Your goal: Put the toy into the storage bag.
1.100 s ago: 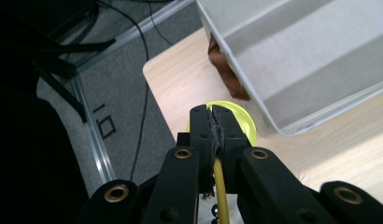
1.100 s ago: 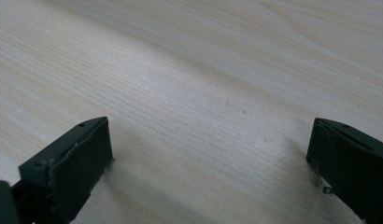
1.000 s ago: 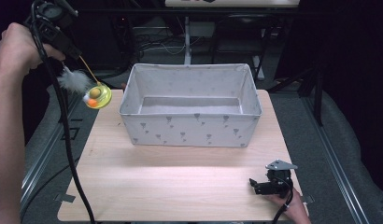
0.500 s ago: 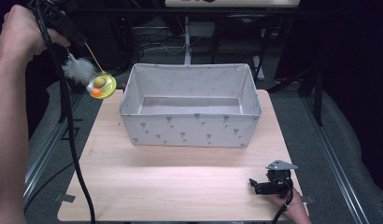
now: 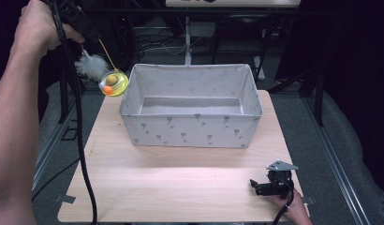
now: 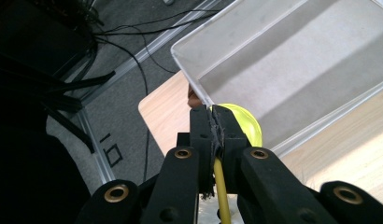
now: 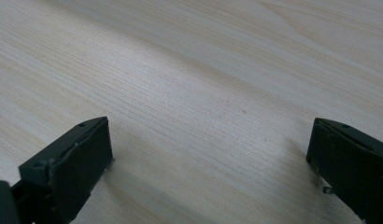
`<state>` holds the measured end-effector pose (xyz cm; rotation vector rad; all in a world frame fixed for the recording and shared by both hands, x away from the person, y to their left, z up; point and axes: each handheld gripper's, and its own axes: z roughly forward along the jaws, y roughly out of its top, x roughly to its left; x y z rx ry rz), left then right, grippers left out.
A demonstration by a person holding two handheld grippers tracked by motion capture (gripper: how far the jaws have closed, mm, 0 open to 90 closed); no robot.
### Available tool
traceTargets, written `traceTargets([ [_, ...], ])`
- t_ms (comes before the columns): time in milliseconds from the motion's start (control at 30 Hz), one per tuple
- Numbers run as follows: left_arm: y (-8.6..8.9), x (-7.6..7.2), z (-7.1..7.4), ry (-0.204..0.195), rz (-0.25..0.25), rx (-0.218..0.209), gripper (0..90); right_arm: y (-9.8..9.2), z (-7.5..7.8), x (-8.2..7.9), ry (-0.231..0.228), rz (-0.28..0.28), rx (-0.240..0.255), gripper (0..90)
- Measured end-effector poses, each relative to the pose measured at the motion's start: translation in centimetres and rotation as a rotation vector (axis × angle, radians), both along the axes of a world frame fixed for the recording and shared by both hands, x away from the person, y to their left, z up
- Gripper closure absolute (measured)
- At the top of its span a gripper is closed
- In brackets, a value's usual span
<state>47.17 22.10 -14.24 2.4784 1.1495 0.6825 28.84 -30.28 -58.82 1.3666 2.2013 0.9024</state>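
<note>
The grey box (image 5: 192,107) mid-frame has nothing inside. The left gripper (image 6: 212,122) pinches a yellow toy (image 5: 114,83); the right gripper (image 7: 210,154) gapes.

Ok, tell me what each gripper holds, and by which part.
The left gripper is shut on the cat toy's thin yellow stalk. The right gripper, fingers wide apart above the table, holds nothing.

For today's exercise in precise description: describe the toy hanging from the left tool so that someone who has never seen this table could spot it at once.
Start at the grey fabric bin on the wooden table and go to its far left corner. Just outside that corner, in the air, the cat toy dangles on a thin yellow stalk from the left tool, which is shut on that stalk. It alone is bright: a yellow disc, an orange ball and a white feather tuft.
</note>
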Motion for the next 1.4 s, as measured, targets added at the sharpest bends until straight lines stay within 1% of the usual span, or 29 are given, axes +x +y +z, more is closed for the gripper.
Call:
traceTargets([
  [200,-1.5,0.3,-0.3,0.01,-0.029,0.006,88.2,0.0,0.0,0.0,0.0,0.0,0.0,0.0],
  [367,-2.7,0.6,-0.7,0.023,-0.055,0.0,88.2,0.0,0.0,0.0,0.0,0.0,0.0,0.0],
  [733,-5.7,1.5,-2.8,0.063,-0.125,0.009,88.1,0.0,0.0,0.0,-0.001,0.0,0.0,0.0],
  [867,-6.6,1.7,-3.5,0.077,-0.141,0.015,88.2,0.0,0.0,0.0,0.0,0.0,0.0,0.0],
  [967,-7.1,1.8,-4.1,0.089,-0.154,0.01,88.1,0.0,0.0,0.0,-0.001,0.0,0.0,0.0],
  [1033,-7.4,1.9,-4.5,0.097,-0.163,0.019,88.1,0.0,0.0,0.0,-0.001,0.001,0.0,0.0],
  [1167,-7.9,2.1,-5.4,0.112,-0.171,0.018,88.1,0.0,0.0,0.0,0.0,0.0,0.0,0.0],
  [1233,-8.0,2.3,-5.9,0.127,-0.173,0.023,88.1,0.0,0.0,0.0,0.001,-0.001,0.0,0.0],
  [1400,-7.9,2.6,-7.3,0.153,-0.168,0.023,88.2,0.0,0.0,0.0,0.002,-0.001,-0.001,0.0],
])
